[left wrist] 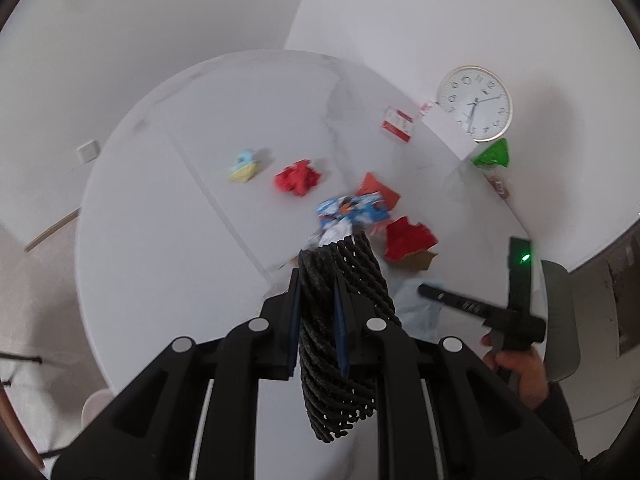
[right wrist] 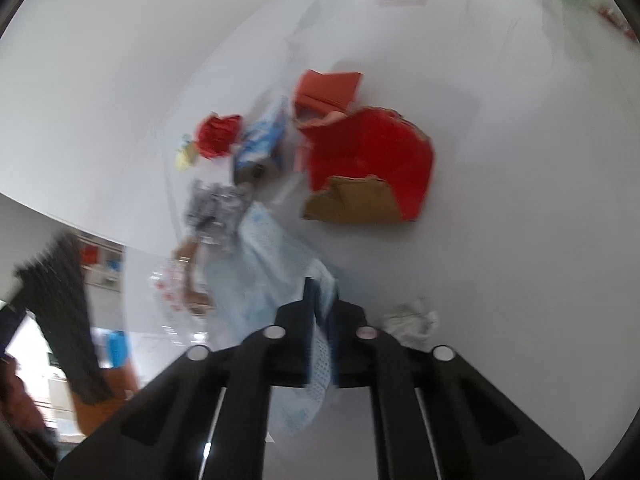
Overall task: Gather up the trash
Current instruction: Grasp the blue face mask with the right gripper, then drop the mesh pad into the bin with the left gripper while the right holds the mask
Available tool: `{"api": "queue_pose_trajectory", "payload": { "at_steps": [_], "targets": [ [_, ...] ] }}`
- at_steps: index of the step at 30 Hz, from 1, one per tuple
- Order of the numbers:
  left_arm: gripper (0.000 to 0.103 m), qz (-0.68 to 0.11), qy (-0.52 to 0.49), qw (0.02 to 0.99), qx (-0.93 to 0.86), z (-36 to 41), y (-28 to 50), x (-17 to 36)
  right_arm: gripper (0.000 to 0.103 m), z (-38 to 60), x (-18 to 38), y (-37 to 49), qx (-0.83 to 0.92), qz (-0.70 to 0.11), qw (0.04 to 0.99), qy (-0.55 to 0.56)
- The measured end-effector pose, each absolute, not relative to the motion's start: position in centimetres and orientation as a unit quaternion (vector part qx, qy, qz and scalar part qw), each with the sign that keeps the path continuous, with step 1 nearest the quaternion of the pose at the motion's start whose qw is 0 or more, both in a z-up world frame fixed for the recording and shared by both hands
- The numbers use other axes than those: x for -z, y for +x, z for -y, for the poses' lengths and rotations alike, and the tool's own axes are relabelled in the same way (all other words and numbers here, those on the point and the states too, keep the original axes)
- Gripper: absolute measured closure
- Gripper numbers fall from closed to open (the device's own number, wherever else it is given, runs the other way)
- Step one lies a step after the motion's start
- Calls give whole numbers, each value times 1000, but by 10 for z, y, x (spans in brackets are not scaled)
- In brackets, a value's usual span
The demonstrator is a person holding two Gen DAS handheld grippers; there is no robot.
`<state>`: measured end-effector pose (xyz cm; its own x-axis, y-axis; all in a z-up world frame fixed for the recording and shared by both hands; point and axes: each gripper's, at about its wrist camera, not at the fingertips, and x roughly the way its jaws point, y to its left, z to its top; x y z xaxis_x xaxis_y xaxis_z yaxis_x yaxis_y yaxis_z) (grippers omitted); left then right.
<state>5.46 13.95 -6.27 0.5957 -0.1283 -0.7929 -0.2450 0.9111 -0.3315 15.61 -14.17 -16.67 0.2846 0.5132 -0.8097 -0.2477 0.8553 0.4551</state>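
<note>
Left gripper [left wrist: 316,280]: shut tight on the rim of the black woven basket [left wrist: 340,344], held up in the air just this side of the torn red box [left wrist: 408,238].
Right gripper [right wrist: 322,292]: pinched shut on one end of the pale blue dotted sheet [right wrist: 264,264], the rest of it trailing away toward the left of the torn red box.
Table [left wrist: 160,220]: white and round, with the torn red box lying near its middle.
Trash near the box: blue picture wrapper [left wrist: 352,208] just left of it, almost touching; shiny silver scrunch [right wrist: 212,208] left of it and a bit nearer; white paper ball [right wrist: 412,320] on the near side, just beside the right gripper.
Trash farther off: red paper ball [left wrist: 298,178] past the wrapper, left of the box; yellow and blue scrap [left wrist: 244,168] farther left again; small red and white packet [left wrist: 397,123] well behind the box; green shiny bag [left wrist: 493,155] behind it to the right, at the table edge.
Step in hand: most likely putting the blue sheet into the basket, one piece held and nothing seen inside the basket yet.
How far along: early, by the look of it, with most of the trash on the table.
Next move calls for: bringing sheet and basket mouth together, tipping the mouth up, then letting go only once the floppy sheet hangs inside.
Watch out for: the loose end dragging the silver scrunch along.
</note>
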Motion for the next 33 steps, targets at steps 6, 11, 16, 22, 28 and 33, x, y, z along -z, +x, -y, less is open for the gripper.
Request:
{"api": "queue_pose_trajectory", "payload": {
  "at_steps": [6, 11, 16, 22, 28, 33],
  "targets": [
    [89, -447, -224, 863, -76, -152, 15, 61, 99, 143, 125, 139, -252, -511, 814, 111],
    [89, -430, -232, 866, -107, -162, -23, 52, 99, 140, 86, 117, -254, -472, 841, 74],
    [89, -417, -250, 863, -138, -177, -66, 50, 99, 134, 52, 89, -238, -430, 871, 21],
    [89, -404, -258, 861, -172, -190, -113, 49, 99, 128, 21, 66, -240, -395, 887, -11],
    [89, -398, -274, 852, -202, -205, -153, 57, 99, 119, -8, 49, -252, -360, 898, -23],
    [89, -413, -279, 834, -236, -225, -184, 80, 99, 101, -28, 28, -282, -344, 895, -31]
  ]
}}
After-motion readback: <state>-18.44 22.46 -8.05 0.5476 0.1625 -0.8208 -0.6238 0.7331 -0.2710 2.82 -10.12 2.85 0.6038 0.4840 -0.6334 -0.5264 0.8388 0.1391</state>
